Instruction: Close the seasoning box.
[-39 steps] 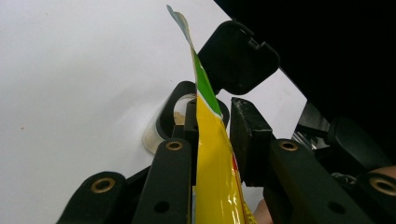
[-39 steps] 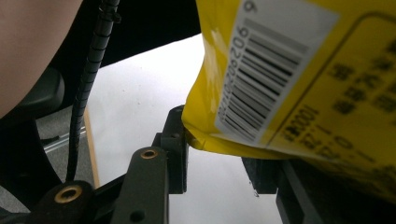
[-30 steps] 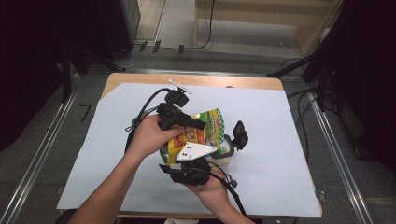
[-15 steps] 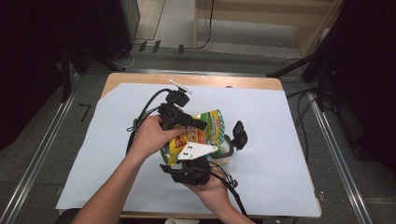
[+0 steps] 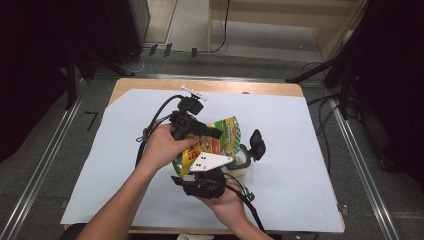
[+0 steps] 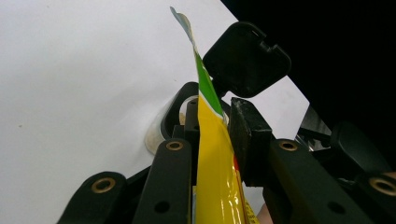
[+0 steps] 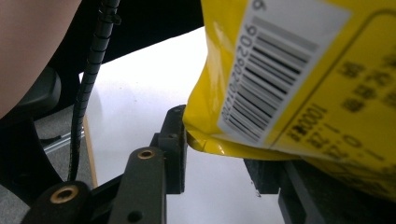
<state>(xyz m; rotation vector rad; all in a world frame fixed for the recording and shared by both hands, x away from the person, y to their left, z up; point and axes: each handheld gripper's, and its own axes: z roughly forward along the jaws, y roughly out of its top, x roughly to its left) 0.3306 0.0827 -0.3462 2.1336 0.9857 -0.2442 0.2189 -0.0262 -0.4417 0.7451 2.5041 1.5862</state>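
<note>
**High view: a yellow pouch held over the table between two pairs of tongs**

High view shows the person's two hands meeting over the middle of the table [image 5: 310,150], which is covered by a pale sheet. The left hand [image 5: 162,145] holds the left tongs [image 5: 212,134] pointing across toward the right, and the right hand [image 5: 222,200] holds the right tongs [image 5: 200,172] from the near side, with the grey three-cornered plate [image 5: 209,161] on top. Between them is the yellow pouch [image 5: 220,140], printed in green and red, raised off the sheet and tilted.

Left gripper view looks along the left tongs [image 6: 219,140]: the pouch [image 6: 212,168] stands edge-on between the two jaws, its thin top edge running up past them. The right-hand jaw presses against its side and the other lies close against the opposite face, so the tongs are clamped on the pouch at a narrow gap. A small round container [image 6: 161,128] sits on the sheet just beyond the jaws.

Right gripper view shows the pouch's lower corner, with its barcode [image 7: 275,74], hanging over the right tongs [image 7: 219,154]. Their jaws have just been opening; the corner lies between and above them with clear space beside the left jaw, so they are parted and not pinching it.
</note>
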